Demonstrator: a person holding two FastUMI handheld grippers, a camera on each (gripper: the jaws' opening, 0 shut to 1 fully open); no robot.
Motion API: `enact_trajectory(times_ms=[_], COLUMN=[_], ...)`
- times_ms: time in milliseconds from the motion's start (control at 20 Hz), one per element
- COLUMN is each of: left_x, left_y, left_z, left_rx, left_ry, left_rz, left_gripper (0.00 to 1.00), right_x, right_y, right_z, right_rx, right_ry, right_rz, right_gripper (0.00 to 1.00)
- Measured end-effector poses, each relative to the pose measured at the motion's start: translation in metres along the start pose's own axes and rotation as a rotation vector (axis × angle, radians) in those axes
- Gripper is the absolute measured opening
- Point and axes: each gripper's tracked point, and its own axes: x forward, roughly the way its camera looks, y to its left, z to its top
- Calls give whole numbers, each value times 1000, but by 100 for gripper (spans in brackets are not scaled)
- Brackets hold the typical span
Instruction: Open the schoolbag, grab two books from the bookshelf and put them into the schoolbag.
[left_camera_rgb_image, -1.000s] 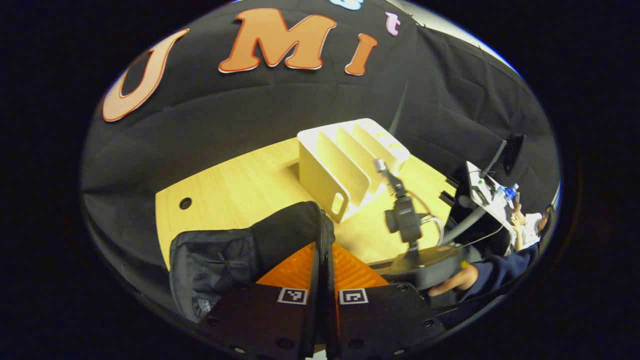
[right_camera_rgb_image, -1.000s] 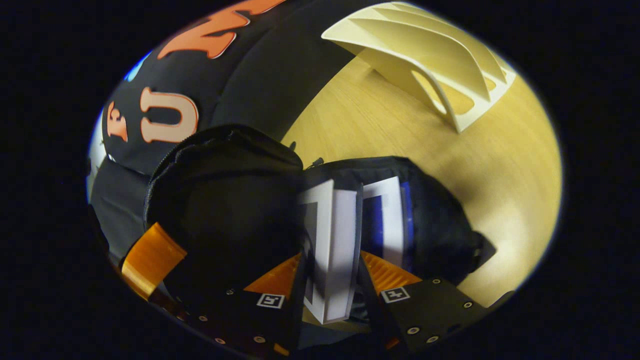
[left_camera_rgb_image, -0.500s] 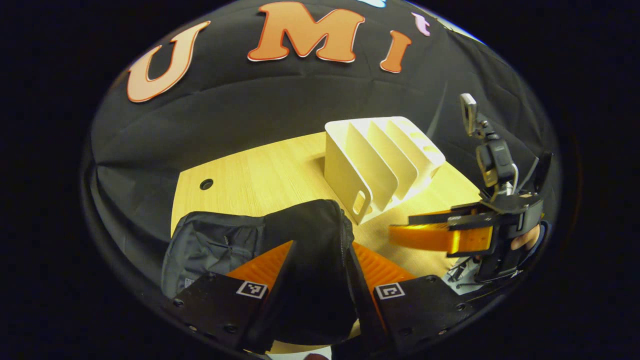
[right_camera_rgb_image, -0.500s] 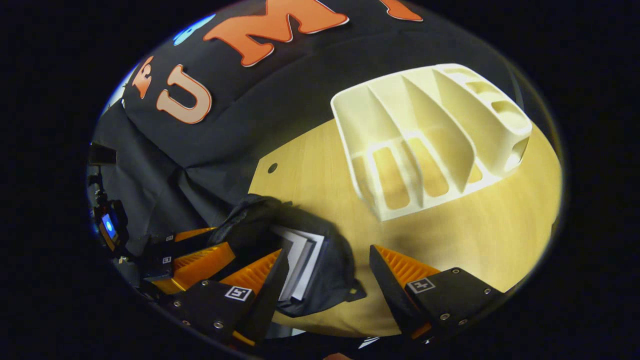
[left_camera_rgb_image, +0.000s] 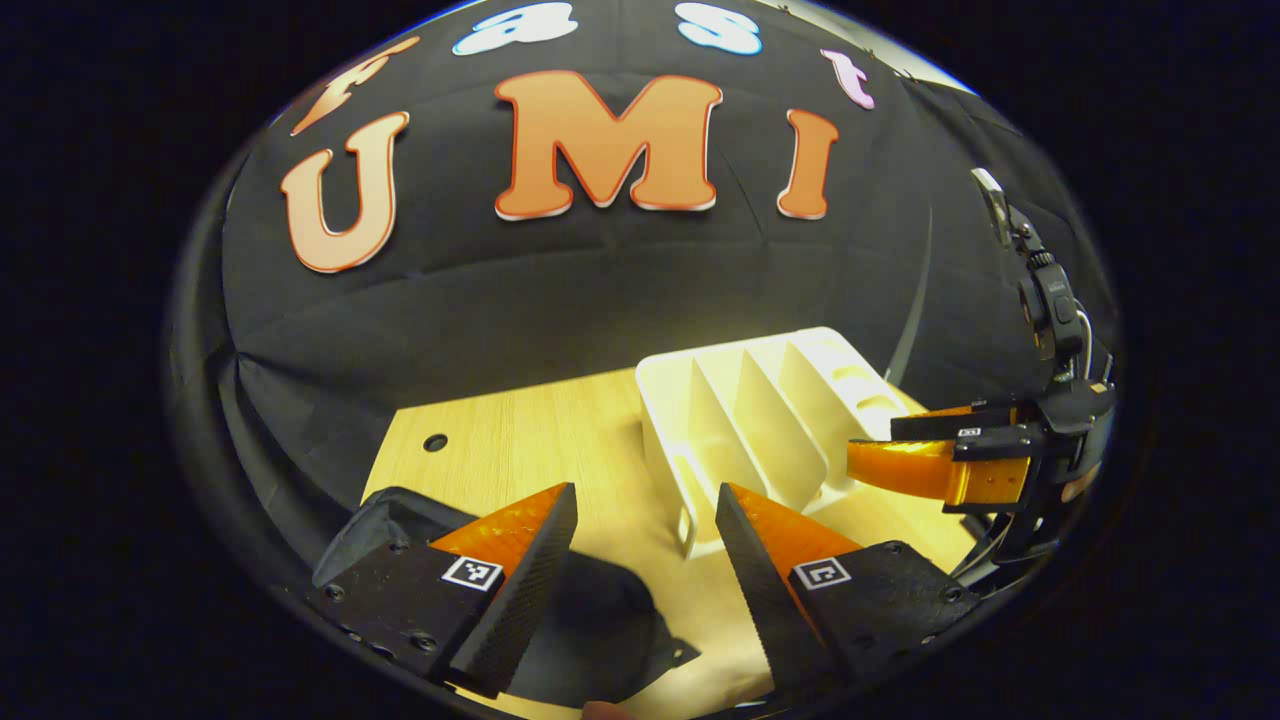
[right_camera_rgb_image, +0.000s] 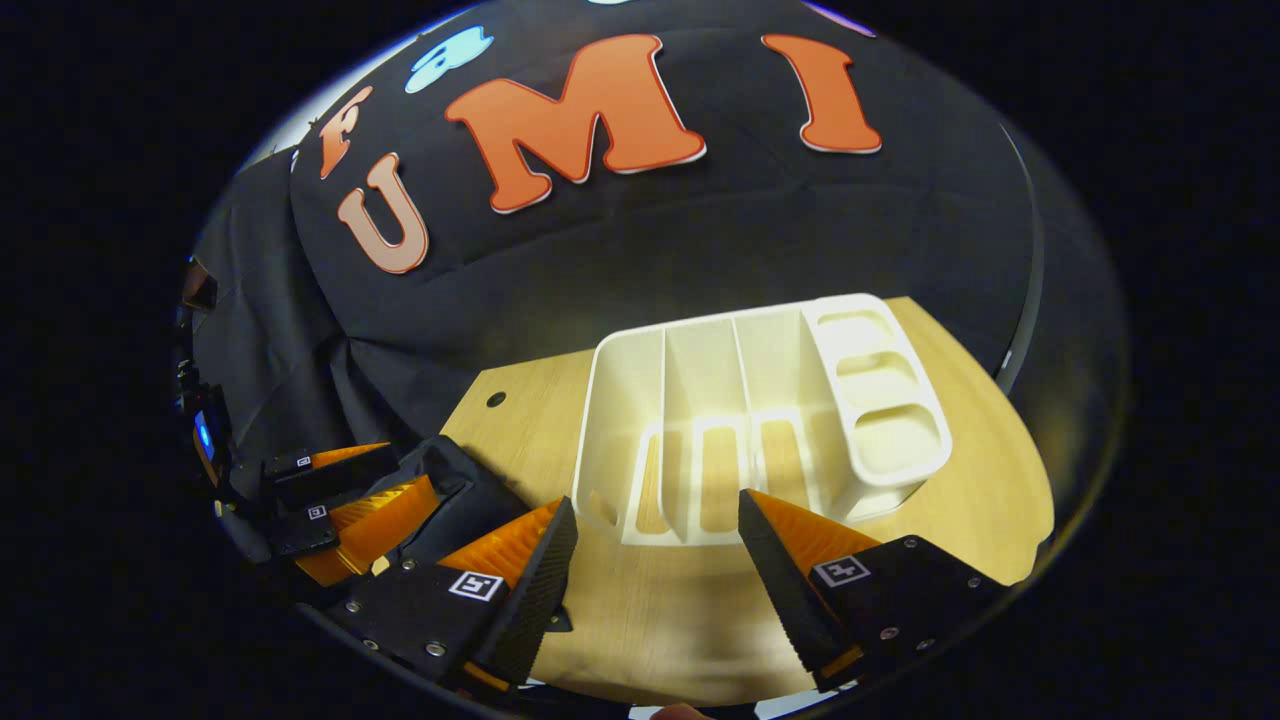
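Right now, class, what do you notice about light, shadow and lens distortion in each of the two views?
Left gripper view: the fisheye bends the table edge; warm light falls on the bookshelf, while the schoolbag lies dark and featureless. Right gripper view: the bookshelf bulges and glows bright inside, and a soft shadow lies on the table before it.

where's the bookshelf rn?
The bookshelf stands on the wooden table, mid-frame in the right gripper view, ahead of the open right claw.
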Motion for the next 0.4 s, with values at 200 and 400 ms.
enact_trajectory(times_ms=[200, 400], left_x=[-5, -20], left_y=[-22, -51], left_z=[61, 101], left_rx=[-31, -68], left_ry=[-176, -321], left_rz=[84, 135], left_gripper=[93, 98], right_x=[-27, -56], right_y=[-27, -35], right_z=[58, 107], right_rx=[-118, -203], right_ry=[-163, -326], right_rz=[-26, -32], right_gripper=[96, 96])
